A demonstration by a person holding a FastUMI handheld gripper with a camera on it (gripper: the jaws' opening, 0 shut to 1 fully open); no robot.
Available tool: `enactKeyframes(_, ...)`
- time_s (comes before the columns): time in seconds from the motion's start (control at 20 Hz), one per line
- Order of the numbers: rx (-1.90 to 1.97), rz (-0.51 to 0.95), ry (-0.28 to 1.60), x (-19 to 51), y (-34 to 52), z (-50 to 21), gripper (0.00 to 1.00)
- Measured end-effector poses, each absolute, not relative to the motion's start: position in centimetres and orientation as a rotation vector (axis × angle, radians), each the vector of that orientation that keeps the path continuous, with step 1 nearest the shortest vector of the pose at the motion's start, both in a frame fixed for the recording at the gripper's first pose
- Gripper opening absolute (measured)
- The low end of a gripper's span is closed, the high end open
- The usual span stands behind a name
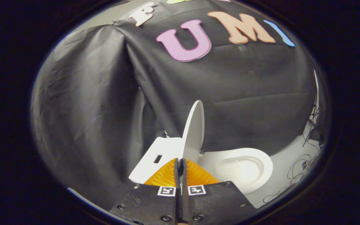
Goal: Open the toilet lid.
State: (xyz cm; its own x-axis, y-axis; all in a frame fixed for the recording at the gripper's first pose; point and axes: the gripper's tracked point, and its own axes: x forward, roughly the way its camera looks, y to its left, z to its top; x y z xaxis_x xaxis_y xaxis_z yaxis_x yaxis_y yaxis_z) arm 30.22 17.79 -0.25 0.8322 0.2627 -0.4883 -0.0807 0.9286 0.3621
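The white toilet lid [194, 131] stands raised, seen nearly edge-on, and rises straight out from between my fingers. My gripper [180, 165] is shut on the lid's rim, one finger pressing on each face. To one side of the lid lies the open white bowl with its seat [245, 170]. On the lid's other side is the white tank [158, 156], which has a small dark slot in it.
Black cloth [105, 93] hangs close behind and around the toilet. Thin loose cables [302, 165] lie on the pale floor [284, 162] beyond the bowl.
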Motion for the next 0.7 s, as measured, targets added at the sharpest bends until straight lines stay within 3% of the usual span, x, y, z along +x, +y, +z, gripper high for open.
enactKeyframes(0.7, 0.254, 0.371, 0.541, 31.8, 21.0, 0.7, 0.0)
